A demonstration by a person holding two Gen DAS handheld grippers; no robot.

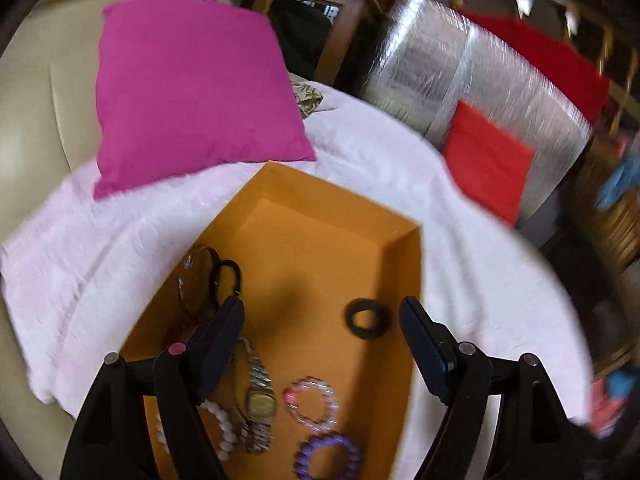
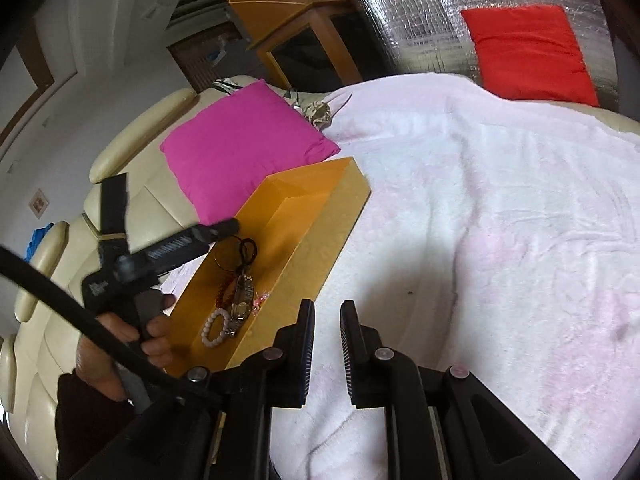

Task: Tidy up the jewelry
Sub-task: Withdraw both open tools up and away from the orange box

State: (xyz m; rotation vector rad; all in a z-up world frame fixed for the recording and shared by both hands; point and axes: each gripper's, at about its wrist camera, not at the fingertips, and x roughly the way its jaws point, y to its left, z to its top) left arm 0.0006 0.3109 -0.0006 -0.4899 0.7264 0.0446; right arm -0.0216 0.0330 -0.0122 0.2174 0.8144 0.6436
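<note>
Left wrist alone shows black ring [image 1: 367,318].

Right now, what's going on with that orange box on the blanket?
A person holds a gripper in each hand. The left gripper hangs open over the orange box, which holds a gold watch, bead bracelets and a black ring; nothing sits between its fingers. The right gripper is beside the box over the pink blanket, fingers nearly together and holding nothing.
</note>
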